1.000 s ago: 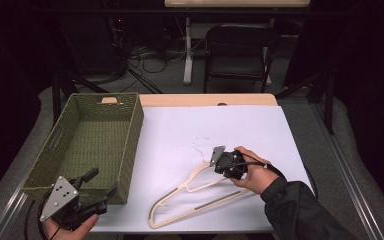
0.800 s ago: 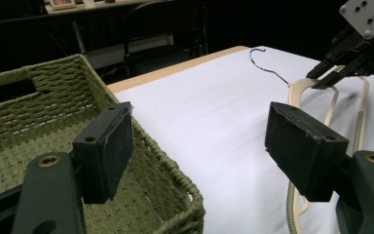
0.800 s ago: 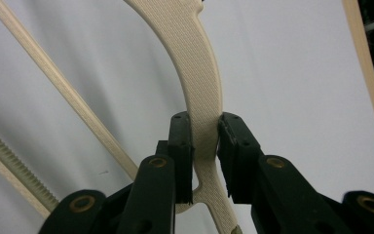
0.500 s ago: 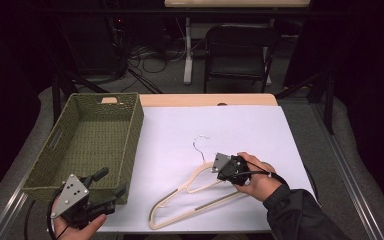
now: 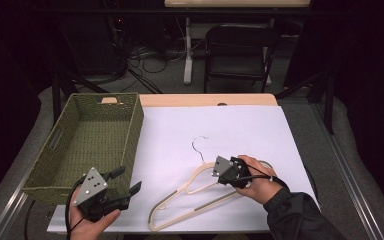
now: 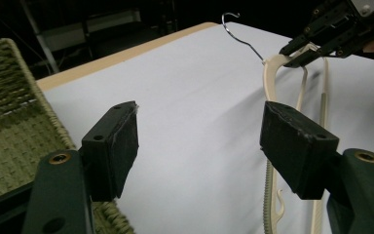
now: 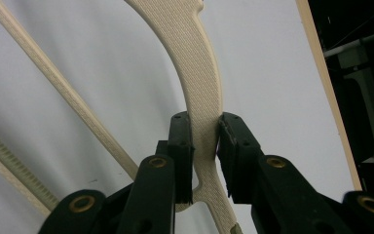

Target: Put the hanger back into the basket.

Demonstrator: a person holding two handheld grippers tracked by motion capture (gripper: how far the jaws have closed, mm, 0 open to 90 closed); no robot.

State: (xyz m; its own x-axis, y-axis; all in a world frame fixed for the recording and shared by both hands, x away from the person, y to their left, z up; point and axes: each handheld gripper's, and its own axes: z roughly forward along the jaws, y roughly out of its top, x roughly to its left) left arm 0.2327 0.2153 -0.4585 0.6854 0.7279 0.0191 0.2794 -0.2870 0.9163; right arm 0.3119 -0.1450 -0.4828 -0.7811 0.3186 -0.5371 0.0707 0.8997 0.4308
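On the white-covered bench (image 5: 240,130), seen from above, a cream hanger (image 5: 190,192) lies flat near the front edge, its wire hook (image 5: 198,143) pointing away toward the far side. The right claw (image 5: 219,168) pinches the hanger at its neck, just below the hook, with the person's right hand (image 5: 257,182) wrapped round the tool. A green woven basket (image 5: 65,150) sits at the left end of the bench. The left claw (image 5: 127,181) hovers by the basket's near right corner, apart from the hanger's lower end, and the left hand (image 5: 92,222) grips it from below.

From the left claw's own camera, its two black pads (image 6: 114,146) stand spread with only white bench cover between them; its jaws have just been closing a little, with nothing caught. The basket's woven wall (image 6: 9,122) sits to the left, and the hanger (image 6: 272,73) runs up the right side to where the other claw (image 6: 304,48) bites it.

From the right claw's camera, the right claw (image 7: 205,146) is pressed tight on the textured cream arm of the hanger (image 7: 202,73), a pad on each flat side. The thin bar (image 7: 63,92) slants off to the left.
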